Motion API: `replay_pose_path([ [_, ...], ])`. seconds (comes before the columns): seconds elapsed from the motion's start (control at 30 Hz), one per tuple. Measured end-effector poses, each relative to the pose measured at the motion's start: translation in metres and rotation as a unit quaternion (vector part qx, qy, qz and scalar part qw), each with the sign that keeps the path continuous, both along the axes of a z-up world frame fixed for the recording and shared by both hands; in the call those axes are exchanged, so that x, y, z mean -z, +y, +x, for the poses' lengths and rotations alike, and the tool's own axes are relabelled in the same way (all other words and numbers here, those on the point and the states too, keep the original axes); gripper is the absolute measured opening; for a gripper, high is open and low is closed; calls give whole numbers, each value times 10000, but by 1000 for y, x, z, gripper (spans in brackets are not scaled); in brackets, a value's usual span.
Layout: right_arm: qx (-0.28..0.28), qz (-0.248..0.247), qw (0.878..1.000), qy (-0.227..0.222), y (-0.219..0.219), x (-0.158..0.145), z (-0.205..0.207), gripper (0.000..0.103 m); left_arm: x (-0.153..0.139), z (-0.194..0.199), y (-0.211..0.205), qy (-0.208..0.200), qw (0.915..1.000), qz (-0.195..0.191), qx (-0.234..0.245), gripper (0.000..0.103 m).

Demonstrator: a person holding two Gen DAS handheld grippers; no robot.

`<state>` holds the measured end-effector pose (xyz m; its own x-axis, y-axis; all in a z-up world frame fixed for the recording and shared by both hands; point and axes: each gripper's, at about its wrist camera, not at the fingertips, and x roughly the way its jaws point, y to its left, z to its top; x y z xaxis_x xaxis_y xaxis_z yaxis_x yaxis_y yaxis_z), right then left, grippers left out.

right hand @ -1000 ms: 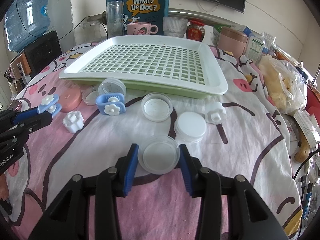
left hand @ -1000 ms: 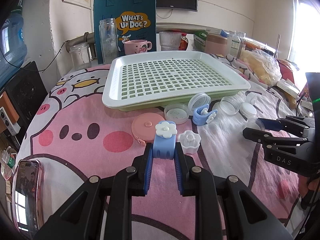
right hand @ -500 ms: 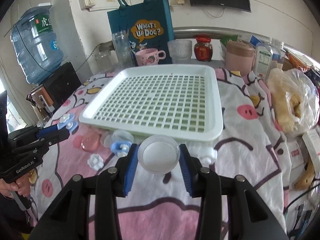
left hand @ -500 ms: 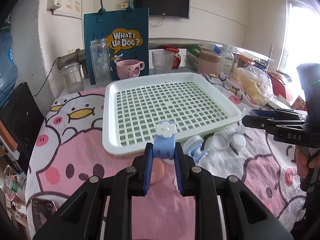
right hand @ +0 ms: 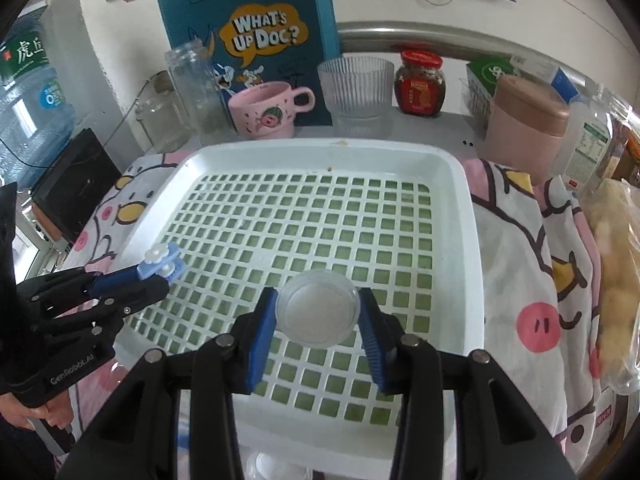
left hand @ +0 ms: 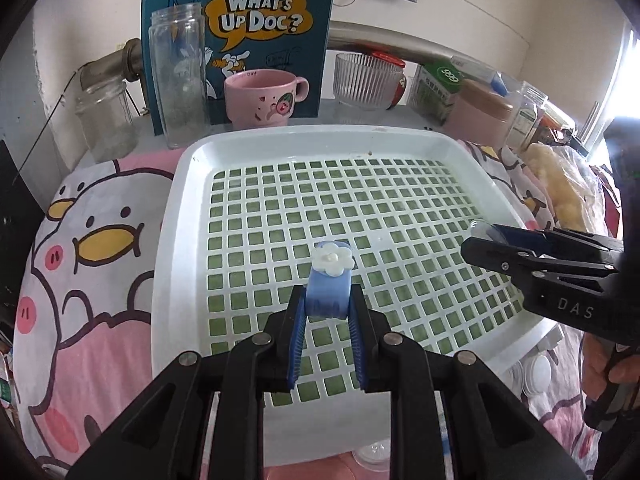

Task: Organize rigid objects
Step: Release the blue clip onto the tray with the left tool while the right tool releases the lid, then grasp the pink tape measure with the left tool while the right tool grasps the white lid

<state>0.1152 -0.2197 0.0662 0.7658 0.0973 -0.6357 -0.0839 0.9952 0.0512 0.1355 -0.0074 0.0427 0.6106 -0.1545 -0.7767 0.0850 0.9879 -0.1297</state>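
In the left wrist view we see the left gripper (left hand: 327,312) low in the centre of the frame, its blue pads pinching a blue clip (left hand: 327,294) topped with a white flower. The clip is held above the white slotted tray (left hand: 176,216), over the lower middle of its grid. At the right edge of this frame the right gripper (left hand: 486,238) reaches in over the tray's right rim, with a hand (left hand: 608,368) on its handle in the lower right corner.

In the right wrist view the right gripper (right hand: 318,314) sits low in the centre, its jaws closed on the sides of a clear round lid (right hand: 317,312), or perhaps a shallow dish; we cannot tell which from here. It too is held over the tray (right hand: 460,208), above the lower middle of the grid. The left gripper (right hand: 162,268) enters from the left edge with the blue clip (right hand: 160,266) at its tip, over the tray's left rim.

Nothing lies inside the tray. Behind it, in the upper part of both frames, stand a pink mug (left hand: 260,96), a tall glass jar (left hand: 180,76) and a teal bag (left hand: 240,20). A few white round pieces (left hand: 536,372) lie on the cloth at the lower right of the left view.
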Motion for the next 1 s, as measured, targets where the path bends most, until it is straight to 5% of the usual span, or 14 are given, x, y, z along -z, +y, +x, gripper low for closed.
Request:
replay_pose_path([
  [0.3,55,-231,9997,53,1,11,9,40,19,6,-4,-10,9999,139,-101,20],
  [0.37,53,-173,9998,85,1,10,11,46,18,5,-4,-8,9999,65,-81,31],
  [0.43,29,3,9999,155,-3,7,8,55,11,1,-2,-86,9999,-12,-65,59],
  [0.53,-1,363,9993,-35,-11,-5,-8,56,-8,-13,3,-446,9989,-64,-133,76],
  [0.8,-189,656,9928,-986,-16,-47,-101,57,-57,-73,15,-1092,9938,-54,-219,83],
  [1.0,-106,552,9898,-1310,-25,-39,-153,58,-54,-113,18,-1102,9938,-61,-136,85],
])
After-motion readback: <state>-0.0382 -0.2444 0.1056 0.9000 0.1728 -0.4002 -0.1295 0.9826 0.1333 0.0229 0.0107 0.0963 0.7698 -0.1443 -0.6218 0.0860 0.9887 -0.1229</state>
